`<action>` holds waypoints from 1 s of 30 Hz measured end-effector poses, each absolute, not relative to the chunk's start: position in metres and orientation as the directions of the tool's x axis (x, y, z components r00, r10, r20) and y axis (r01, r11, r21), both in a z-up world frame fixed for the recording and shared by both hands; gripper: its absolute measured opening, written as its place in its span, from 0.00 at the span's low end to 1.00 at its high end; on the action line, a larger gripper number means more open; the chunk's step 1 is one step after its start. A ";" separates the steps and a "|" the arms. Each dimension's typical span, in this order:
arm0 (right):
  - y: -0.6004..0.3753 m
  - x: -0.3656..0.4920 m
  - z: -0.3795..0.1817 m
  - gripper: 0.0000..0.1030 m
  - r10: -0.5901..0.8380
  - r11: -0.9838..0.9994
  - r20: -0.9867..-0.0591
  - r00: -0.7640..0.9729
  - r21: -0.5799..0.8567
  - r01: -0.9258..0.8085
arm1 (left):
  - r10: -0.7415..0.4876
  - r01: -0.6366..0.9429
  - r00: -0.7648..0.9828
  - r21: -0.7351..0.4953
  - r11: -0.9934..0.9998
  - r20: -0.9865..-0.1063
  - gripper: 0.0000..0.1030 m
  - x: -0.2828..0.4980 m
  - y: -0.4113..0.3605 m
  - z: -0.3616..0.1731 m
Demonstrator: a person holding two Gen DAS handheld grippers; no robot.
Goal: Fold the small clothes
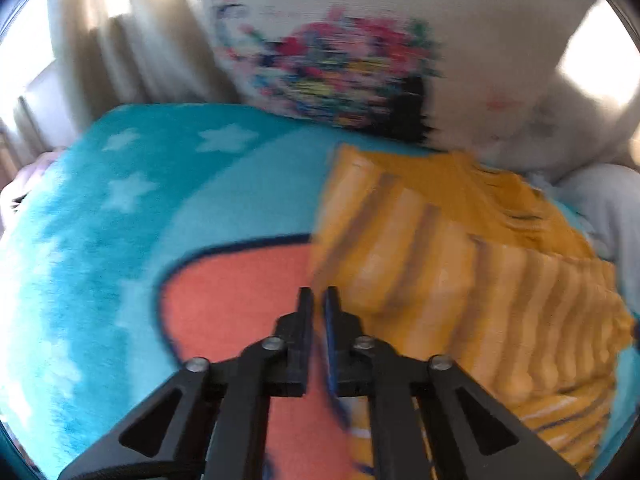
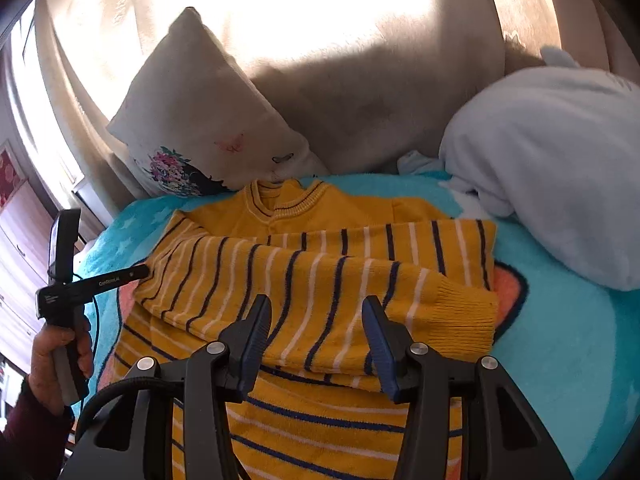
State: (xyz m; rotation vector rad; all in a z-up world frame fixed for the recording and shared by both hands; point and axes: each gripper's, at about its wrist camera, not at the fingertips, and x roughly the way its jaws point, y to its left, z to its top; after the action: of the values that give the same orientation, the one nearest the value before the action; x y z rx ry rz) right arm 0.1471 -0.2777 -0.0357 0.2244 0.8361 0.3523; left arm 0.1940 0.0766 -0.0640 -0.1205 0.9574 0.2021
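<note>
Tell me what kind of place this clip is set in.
Probably a bedroom at home: the yellow striped sweater lies on a turquoise fleece blanket, with a floral pillow propped behind and curtains beyond.

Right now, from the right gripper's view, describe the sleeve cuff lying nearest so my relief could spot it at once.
Start at the turquoise blanket, then find the yellow striped sweater spread on it. Its sleeves are folded across the chest; follow the lower one rightward to the ribbed cuff. Unlike the striped knit around it, the cuff is plain yellow and sits just right of the open right gripper.
</note>
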 end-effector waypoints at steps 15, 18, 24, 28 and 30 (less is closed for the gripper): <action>-0.081 0.175 -0.036 0.61 0.655 0.701 -0.693 0.300 0.411 -0.582 | 0.084 -0.324 0.693 -0.205 0.924 -0.716 0.67 0.065 0.129 -0.029; -0.018 0.172 -0.048 0.63 0.520 0.739 -0.784 0.338 0.214 -0.639 | 0.075 -0.351 0.707 -0.257 0.900 -0.703 0.67 0.041 0.138 -0.030; 0.032 0.182 -0.082 0.25 0.227 0.807 -0.860 0.457 -0.098 -0.583 | 0.036 -0.341 0.729 -0.318 0.885 -0.683 0.67 0.019 0.151 -0.041; 0.009 0.201 -0.069 0.16 0.373 0.836 -0.847 0.379 0.130 -0.533 | -0.006 -0.340 0.741 -0.384 0.859 -0.671 0.67 0.007 0.166 -0.048; -0.002 0.207 -0.061 0.16 0.462 0.821 -0.813 0.356 0.239 -0.519 | -0.016 -0.341 0.750 -0.408 0.847 -0.661 0.67 0.002 0.172 -0.048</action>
State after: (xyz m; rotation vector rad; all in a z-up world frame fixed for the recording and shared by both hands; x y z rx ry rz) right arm 0.2072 -0.0024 -0.0611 -0.0630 1.0277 0.6340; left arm 0.0021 0.1717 -0.0479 -0.5410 0.7073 0.1868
